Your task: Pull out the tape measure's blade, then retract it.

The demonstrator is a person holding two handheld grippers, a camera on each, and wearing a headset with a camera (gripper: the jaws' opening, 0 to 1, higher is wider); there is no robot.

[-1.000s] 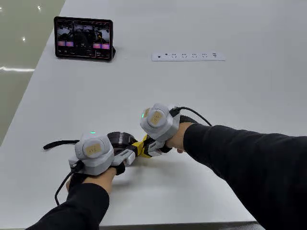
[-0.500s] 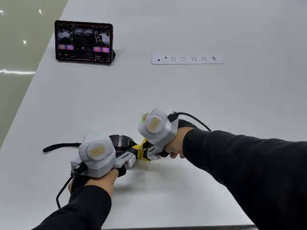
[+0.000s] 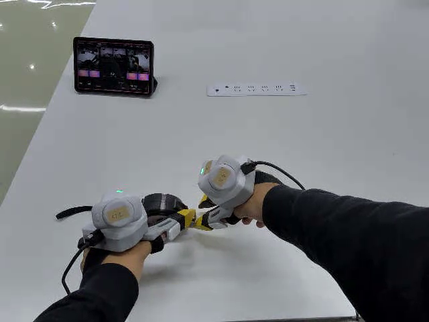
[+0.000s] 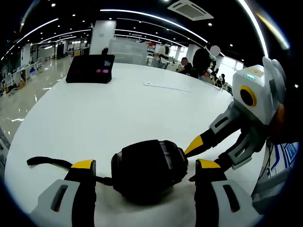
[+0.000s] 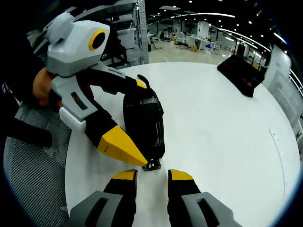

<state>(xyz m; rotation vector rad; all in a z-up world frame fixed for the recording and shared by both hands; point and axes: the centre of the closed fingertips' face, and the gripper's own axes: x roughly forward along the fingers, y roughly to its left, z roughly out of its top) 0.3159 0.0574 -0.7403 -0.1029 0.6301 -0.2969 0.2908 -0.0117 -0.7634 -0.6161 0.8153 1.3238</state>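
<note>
the strap trails off to the left of the black tape measure, which lies on the white desk near its front edge. my left hand-held gripper is open, its 2 jaws straddling the case with a sliver of desk showing on one side. the right hand-held gripper has its jaws narrowly parted, gripping nothing, the blade's hook just ahead of the gap. farther back i see a tablet, then a power strip.
</note>
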